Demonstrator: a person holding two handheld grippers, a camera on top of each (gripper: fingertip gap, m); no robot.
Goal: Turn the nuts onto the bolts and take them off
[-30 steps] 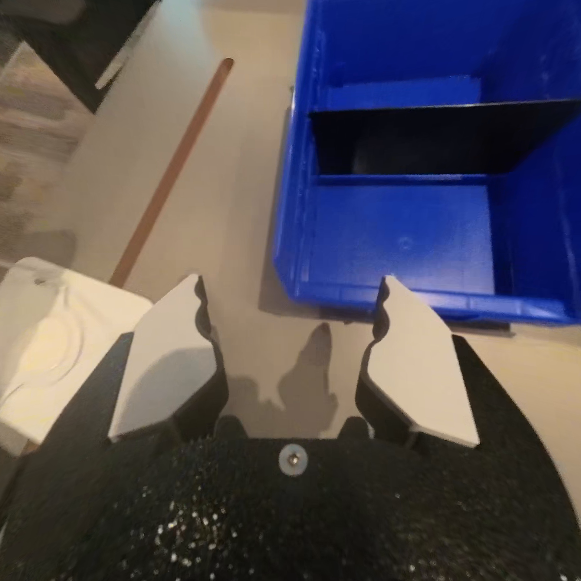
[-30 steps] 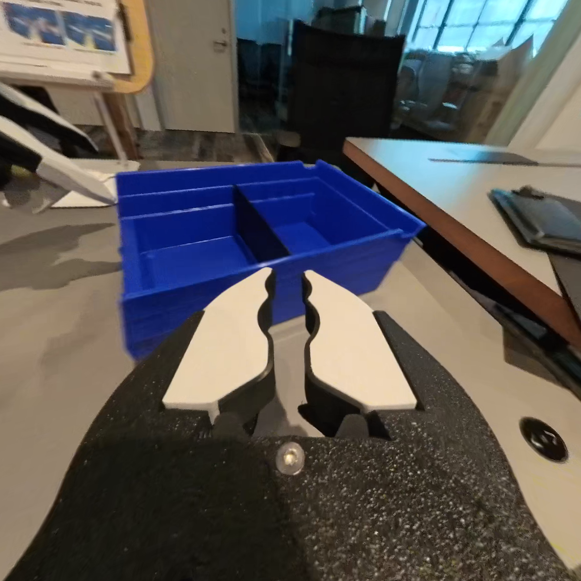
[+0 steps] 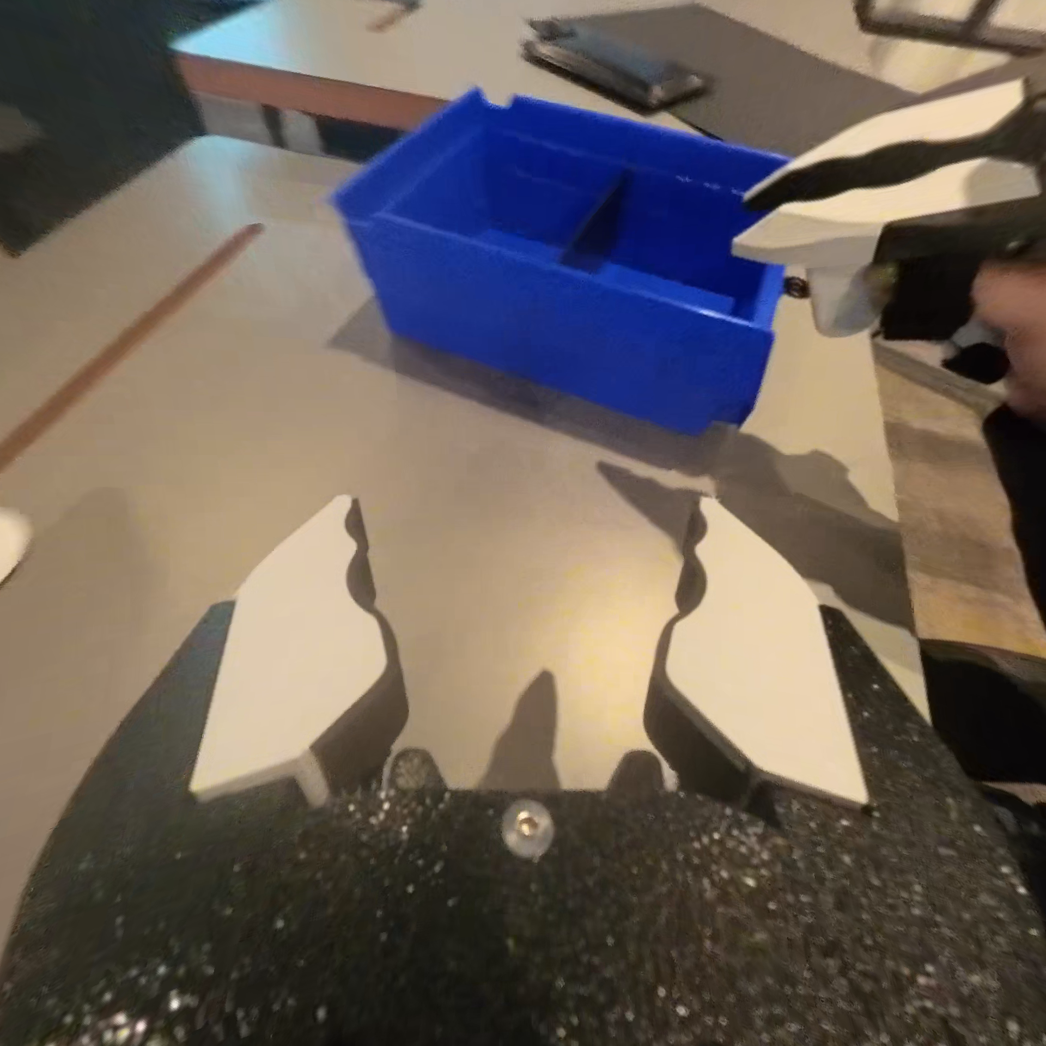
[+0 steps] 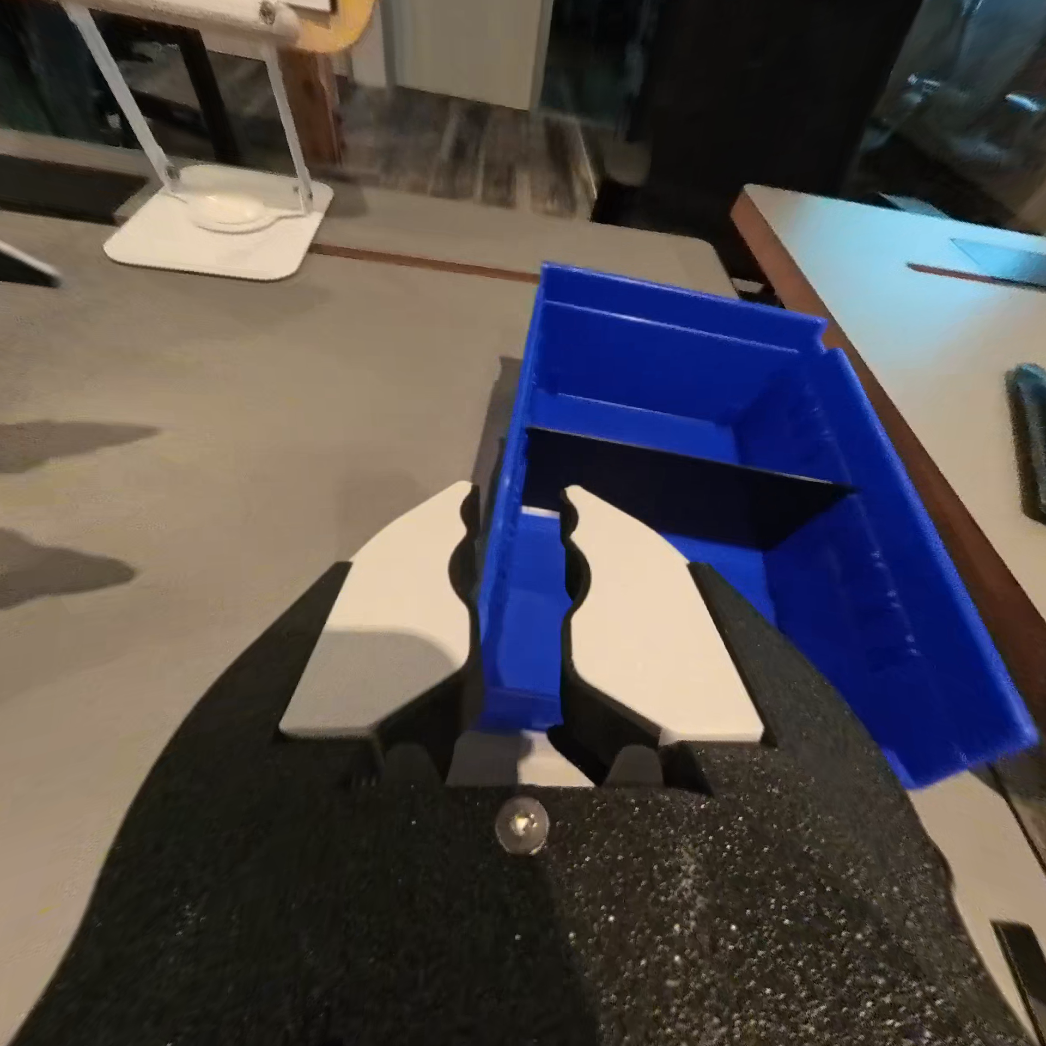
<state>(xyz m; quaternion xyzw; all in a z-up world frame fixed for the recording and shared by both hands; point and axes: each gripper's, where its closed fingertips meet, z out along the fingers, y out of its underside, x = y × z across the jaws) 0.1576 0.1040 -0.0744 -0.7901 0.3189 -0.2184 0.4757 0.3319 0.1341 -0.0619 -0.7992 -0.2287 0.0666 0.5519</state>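
The left gripper (image 3: pixel 521 509) hangs over bare bench (image 3: pixel 453 509), jaws spread wide, grasping nothing. The right gripper (image 4: pixel 521 498), jaws parted narrowly and empty, straddles one blue bin's (image 4: pixel 849 594) near-left wall. One black divider (image 4: pixel 679 492) makes two compartments; no nuts or bolts are visible.

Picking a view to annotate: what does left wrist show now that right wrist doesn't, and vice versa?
Only left wrist: the left gripper with jaws wide apart over bare table, the right gripper seen from outside at the bin's near corner, the hand holding it, and a dark flat case on the far table.

Only right wrist: the right gripper's fingers astride the bin's side wall, a gap between them, and a white stand base on the table.

Both: the blue bin with its black divider; no nuts or bolts visible.
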